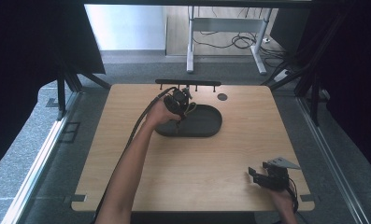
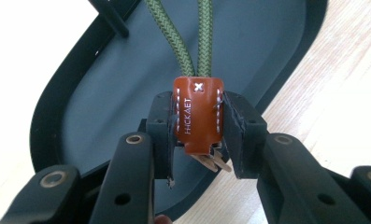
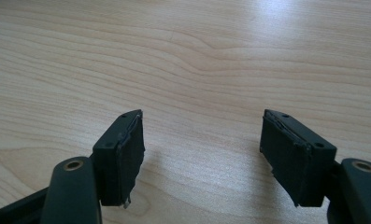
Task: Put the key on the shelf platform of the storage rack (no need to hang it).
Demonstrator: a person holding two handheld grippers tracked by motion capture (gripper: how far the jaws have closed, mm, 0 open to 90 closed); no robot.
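Note:
A brown leather tag (image 2: 198, 114) stamped with white letters joins two strands of green braided cord (image 2: 185, 37), with metal key tips poking out below it. My left gripper (image 2: 199, 135) is shut on this tag, holding it over a dark oval tray (image 2: 103, 93). From above, the left gripper (image 1: 179, 103) hangs over the left end of the tray (image 1: 206, 126). My right gripper (image 3: 199, 154) stands open above bare wood with nothing between its pads; it rests near the table's front right corner (image 1: 267, 177).
A black bar rack (image 1: 188, 83) with small pegs stands at the table's far edge behind the tray. A round dark grommet (image 1: 222, 97) sits to its right. A desk frame and cables lie on the floor beyond.

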